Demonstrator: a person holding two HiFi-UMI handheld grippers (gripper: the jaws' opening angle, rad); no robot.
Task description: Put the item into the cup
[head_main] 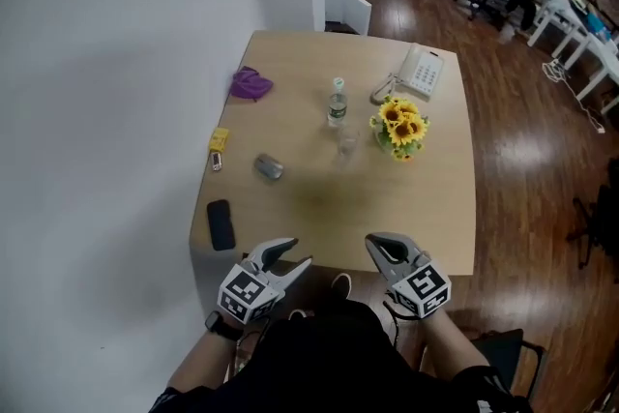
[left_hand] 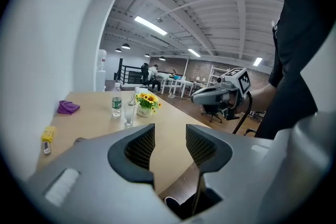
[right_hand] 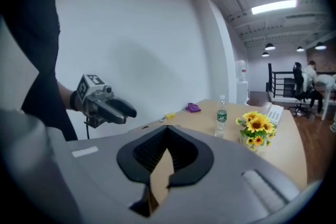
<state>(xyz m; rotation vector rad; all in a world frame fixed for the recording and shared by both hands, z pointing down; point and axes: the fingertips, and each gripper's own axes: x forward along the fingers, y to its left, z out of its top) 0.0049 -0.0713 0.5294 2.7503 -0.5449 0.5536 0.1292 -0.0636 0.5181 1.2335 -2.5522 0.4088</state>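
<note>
Holding both grippers low over the near edge of the table (head_main: 426, 208), I have the left gripper (head_main: 295, 252) spread with only tabletop showing in its gap, and the right gripper (head_main: 373, 245) pressed together at the tips. The clear cup (head_main: 346, 143) stands upright mid-table, well apart from both. A small silvery item (head_main: 269, 167) lies on its side to the cup's left and a little nearer me. Just beyond the cup stands a water bottle (head_main: 336, 103); a pot of sunflowers (head_main: 399, 127) sits close on its right, with a telephone (head_main: 422, 71) farther back. Along the left edge lie a purple cloth (head_main: 250, 83), a yellow packet (head_main: 220, 138) and, nearest, a black phone (head_main: 221, 224).
</note>
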